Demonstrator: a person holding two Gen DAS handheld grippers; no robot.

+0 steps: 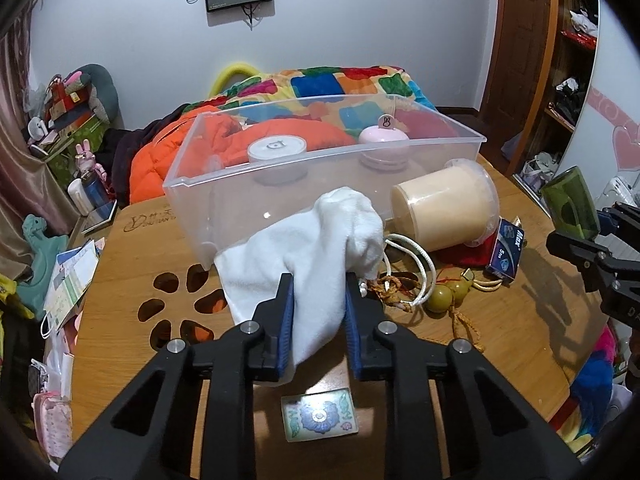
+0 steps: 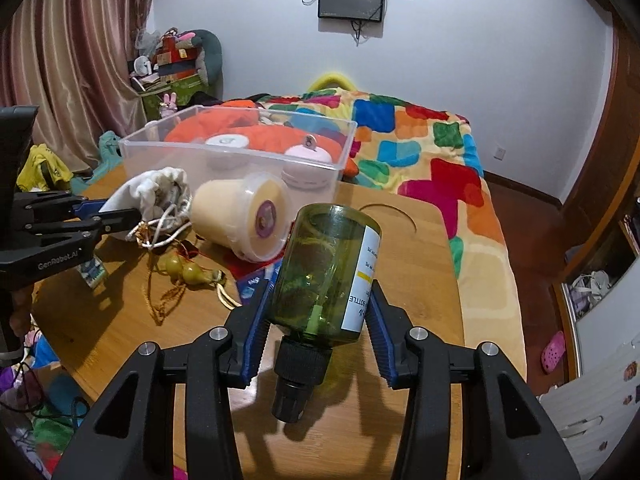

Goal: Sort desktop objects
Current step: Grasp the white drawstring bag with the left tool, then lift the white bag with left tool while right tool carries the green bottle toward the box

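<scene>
While both jaws clamp their loads, white pouch (image 1: pixel 320 248) left, green bottle (image 2: pixel 326 268) right, each next needs lifting over the clear bin's (image 1: pixel 224 200) rim.

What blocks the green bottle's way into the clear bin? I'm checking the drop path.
The beige tub, lying on its side, sits between the green bottle and the clear bin; above it the bin's open top looks clear.
</scene>
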